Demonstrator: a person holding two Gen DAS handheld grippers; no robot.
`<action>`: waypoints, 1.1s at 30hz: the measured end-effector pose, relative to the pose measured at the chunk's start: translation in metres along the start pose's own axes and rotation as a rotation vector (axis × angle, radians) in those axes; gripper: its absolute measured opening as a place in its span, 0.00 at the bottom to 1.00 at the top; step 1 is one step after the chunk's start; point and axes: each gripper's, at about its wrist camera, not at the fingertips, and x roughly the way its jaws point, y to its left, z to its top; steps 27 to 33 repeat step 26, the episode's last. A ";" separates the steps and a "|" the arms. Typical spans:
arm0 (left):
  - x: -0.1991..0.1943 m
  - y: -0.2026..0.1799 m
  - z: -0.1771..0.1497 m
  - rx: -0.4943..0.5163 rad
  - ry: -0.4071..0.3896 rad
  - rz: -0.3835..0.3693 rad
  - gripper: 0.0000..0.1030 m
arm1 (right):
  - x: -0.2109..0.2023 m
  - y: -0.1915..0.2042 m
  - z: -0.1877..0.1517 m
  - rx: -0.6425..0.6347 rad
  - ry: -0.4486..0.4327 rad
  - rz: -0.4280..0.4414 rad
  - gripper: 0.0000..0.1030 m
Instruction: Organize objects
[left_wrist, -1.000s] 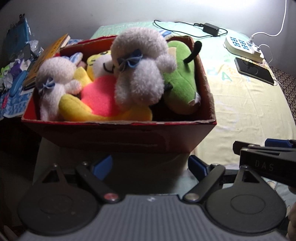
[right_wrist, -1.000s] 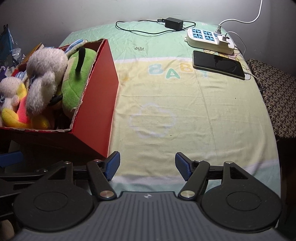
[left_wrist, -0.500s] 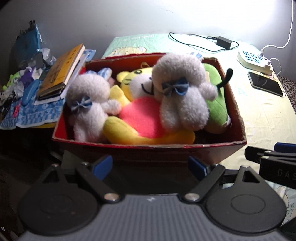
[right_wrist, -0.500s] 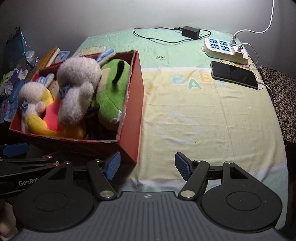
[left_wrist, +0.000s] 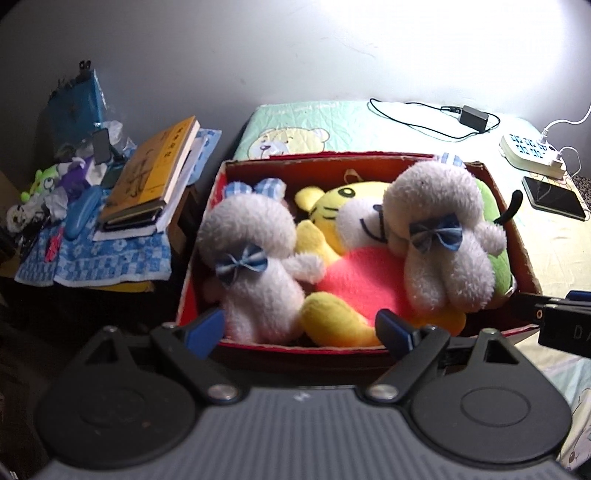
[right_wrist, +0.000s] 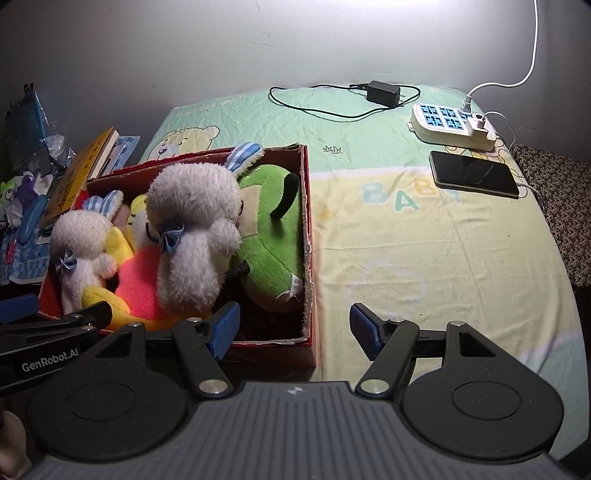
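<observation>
A red cardboard box (left_wrist: 369, 158) (right_wrist: 308, 236) stands on the left part of the bed. It holds two white plush bunnies with blue bows (left_wrist: 255, 273) (left_wrist: 439, 240) (right_wrist: 192, 229), a yellow and pink tiger plush (left_wrist: 354, 273) (right_wrist: 136, 288) and a green plush (right_wrist: 269, 243) (left_wrist: 495, 258). My left gripper (left_wrist: 297, 330) is open and empty above the box's near edge. My right gripper (right_wrist: 293, 326) is open and empty above the box's near right corner.
A side table at the left carries books (left_wrist: 151, 177), a blue checked cloth (left_wrist: 110, 254) and small clutter. On the bed lie a black phone (right_wrist: 474, 173), a white power strip (right_wrist: 452, 123) and a black charger with cable (right_wrist: 382, 92). A patterned seat (right_wrist: 557, 206) stands at the right.
Both grippers have risen and pulled back over the last second. The views now look down into the box instead of at its front wall. The toys have not moved.
</observation>
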 end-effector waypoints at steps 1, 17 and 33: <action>0.001 0.001 0.000 0.003 0.000 -0.004 0.86 | 0.000 0.003 0.000 0.001 -0.002 -0.004 0.67; 0.013 0.014 0.006 -0.010 0.021 -0.079 0.86 | 0.005 0.026 0.002 0.014 -0.005 -0.030 0.69; 0.014 0.019 0.015 -0.034 -0.010 -0.105 0.79 | 0.004 0.024 0.007 0.023 -0.046 -0.061 0.69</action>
